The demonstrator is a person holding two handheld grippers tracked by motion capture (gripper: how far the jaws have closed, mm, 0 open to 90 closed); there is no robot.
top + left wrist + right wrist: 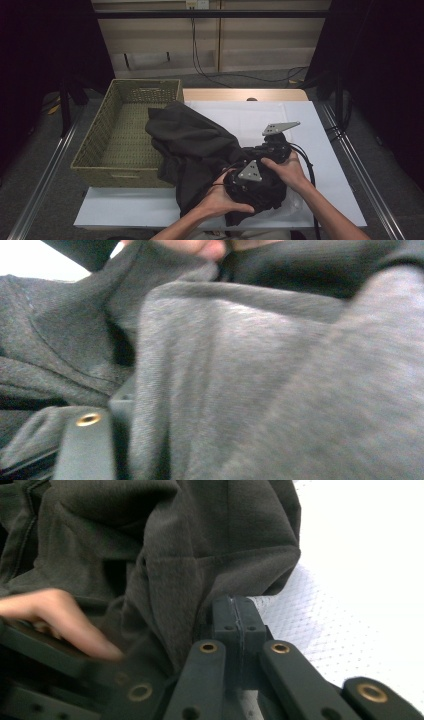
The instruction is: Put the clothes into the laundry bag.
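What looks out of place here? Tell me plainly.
The dark garment lies askew: one end hangs over the wicker basket's rim while the rest is bunched on the white table between both grippers. Nothing looks spilled or damaged.

The garment [200, 145] sprawls over the middle of the counter [320, 150], one end draped over the basket's [95, 150] near right corner, so the way in there is blocked. The rest of the basket's floor lies open from above, walled on all sides. Right of the garment the counter is bare up to its far edge. Both claws, left [240, 186] and right [267, 150], sit close together in the folds, cloth crowding them; cables [306, 167] trail at the right.
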